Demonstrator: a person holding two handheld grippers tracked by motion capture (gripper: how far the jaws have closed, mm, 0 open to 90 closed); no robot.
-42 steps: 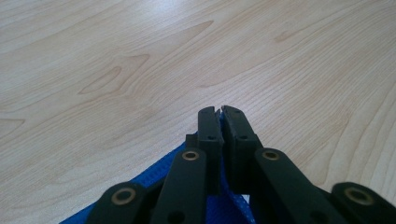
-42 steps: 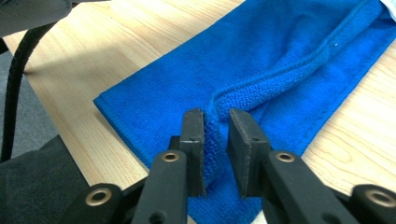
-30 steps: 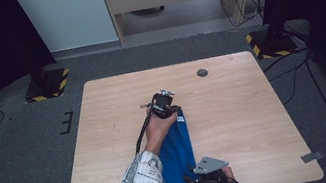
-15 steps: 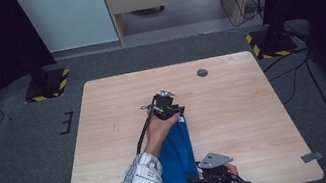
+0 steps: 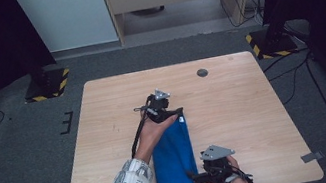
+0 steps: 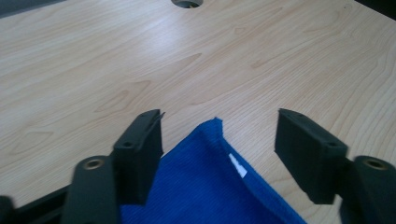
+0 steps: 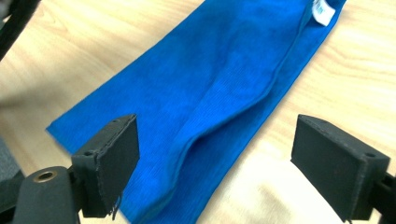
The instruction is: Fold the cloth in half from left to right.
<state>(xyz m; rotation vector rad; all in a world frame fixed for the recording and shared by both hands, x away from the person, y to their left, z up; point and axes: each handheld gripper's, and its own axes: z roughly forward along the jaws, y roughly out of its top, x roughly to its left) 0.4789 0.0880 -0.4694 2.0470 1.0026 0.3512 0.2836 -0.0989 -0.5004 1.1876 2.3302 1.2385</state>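
- left hand-held gripper (image 5: 176, 114) sits at the far end of the blue cloth (image 5: 173, 155), jaws just been opening and now apart. In the left gripper view the cloth's far corner w/ its white tag (image 6: 237, 165) lies between them, pads not pressing on it
- right hand-held gripper (image 5: 197, 178) is at the near right edge of the cloth, jaws also just been opening, now wide apart. Cloth lies flat past the jaws in the right gripper view (one long fold ridge down the middle), nothing clamped
- cloth itself: folded into a long narrow strip, lying flat on the table (image 5: 234, 104), running from the near edge toward the middle
- further out there's a small round grommet hole (image 5: 202, 72) near the table's far edge, well apart from the cloth
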